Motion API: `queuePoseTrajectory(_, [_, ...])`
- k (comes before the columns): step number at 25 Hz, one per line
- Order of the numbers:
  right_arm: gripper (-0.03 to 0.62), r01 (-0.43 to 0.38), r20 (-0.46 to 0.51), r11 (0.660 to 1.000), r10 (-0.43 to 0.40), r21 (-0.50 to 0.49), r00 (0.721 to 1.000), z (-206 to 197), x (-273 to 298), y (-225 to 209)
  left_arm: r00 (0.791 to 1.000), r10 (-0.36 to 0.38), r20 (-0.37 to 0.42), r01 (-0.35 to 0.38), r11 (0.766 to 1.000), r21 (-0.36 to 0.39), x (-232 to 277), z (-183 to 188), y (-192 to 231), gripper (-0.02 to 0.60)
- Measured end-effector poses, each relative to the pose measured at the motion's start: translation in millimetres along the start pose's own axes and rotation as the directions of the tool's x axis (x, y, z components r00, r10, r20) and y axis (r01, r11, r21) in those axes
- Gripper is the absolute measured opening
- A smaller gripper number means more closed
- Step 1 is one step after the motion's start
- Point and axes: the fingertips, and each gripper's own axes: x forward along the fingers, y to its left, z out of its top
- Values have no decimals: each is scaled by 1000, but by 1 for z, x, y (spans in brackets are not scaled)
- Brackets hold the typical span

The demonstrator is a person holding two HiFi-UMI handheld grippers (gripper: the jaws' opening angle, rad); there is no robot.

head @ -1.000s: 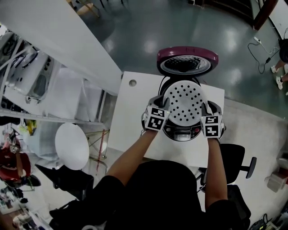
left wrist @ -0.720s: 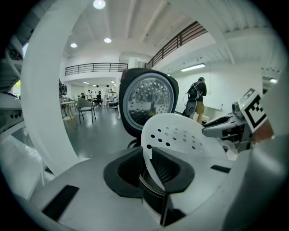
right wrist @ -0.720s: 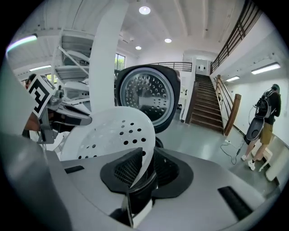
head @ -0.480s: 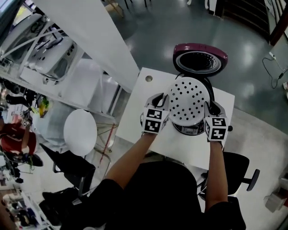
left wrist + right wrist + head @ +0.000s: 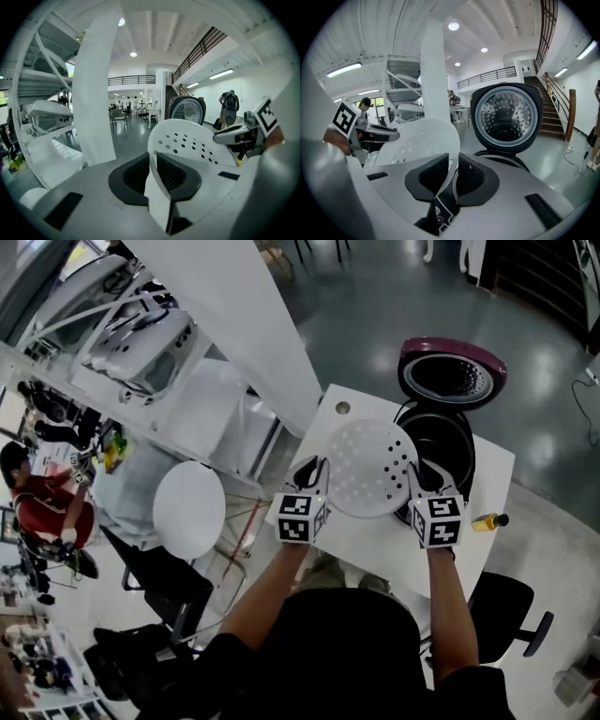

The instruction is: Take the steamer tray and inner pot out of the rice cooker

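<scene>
I had the steamer tray [image 5: 367,468] hanging above the bench [image 5: 370,549], held by both tongs. In the head view it sat near the middle of the frame, a white perforated dish. Its right edge overlapped the dark opening of the rice cooker [image 5: 457,457], and the rest of it was over bare bench top.

The left tongs [image 5: 314,472] were clamped on the tray's left rim and the right tongs [image 5: 418,474] on its right rim. Both pairs had just been closing, with the thin white rim between them. The left gripper view showed that rim standing edge-on between the two black pads [image 5: 172,176], with the holed dish curving away up and to the right. The right gripper view showed the same on the other side: the rim was pinched between its pads [image 5: 469,178] and the dish curved off to the left.

The cooker stood at the upper right of the bench, and its maroon-edged lid [image 5: 453,371] was swung fully open behind it. A small yellow thing with a dark tip [image 5: 487,520] lay on the bench just right of the right tongs. An office chair [image 5: 511,615] stood on the floor at the lower right of the frame.
</scene>
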Motion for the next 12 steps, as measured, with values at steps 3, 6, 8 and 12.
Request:
queuePoseTrajectory(3, [54,-19,-27,1000,19,-9,999,-5,17,29,1000,4,-11,-4,999,-47,-7,-21,29,46])
queuePoseTrajectory(6, [54,-29,-72,999,27,-20,997,-13,35,58,999,-6,-44,2,997,-81,-9,-46,60,46])
queuePoseTrajectory(8, [55,-22,-100,999,20,-24,995,-17,51,73,998,-19,-54,15,996,-89,-6,-54,80,46])
queuePoseTrajectory(12, [57,3,-152,1000,-4,-1,988,-33,84,99,995,-59,-80,53,996,-73,5,-70,119,46])
